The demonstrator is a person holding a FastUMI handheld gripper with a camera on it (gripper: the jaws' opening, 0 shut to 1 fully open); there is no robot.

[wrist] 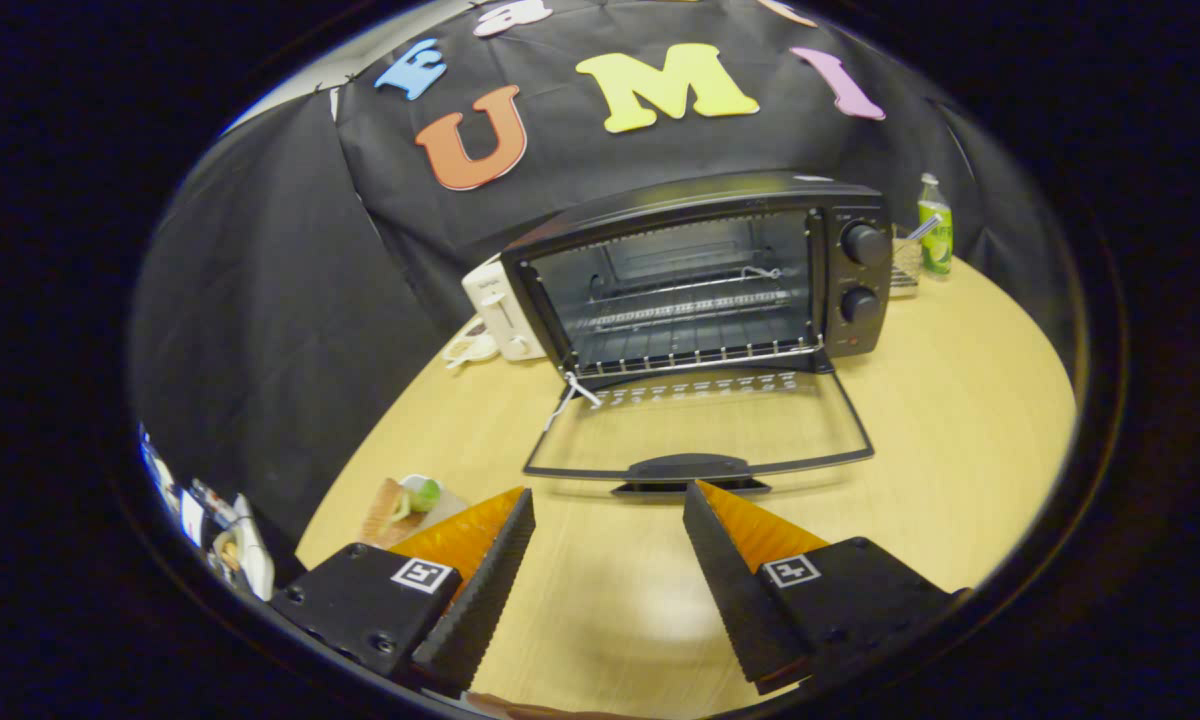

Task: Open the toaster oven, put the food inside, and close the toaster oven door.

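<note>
Toaster oven point(700, 275) sits mid-frame on the wooden surface point(960, 420) with its glass door point(700, 430) dropped flat open, hand-held gripper point(608, 505) hovering low with fingers spread wide apart on nothing, and the food point(415, 497) off lower left by the left finger.
</note>
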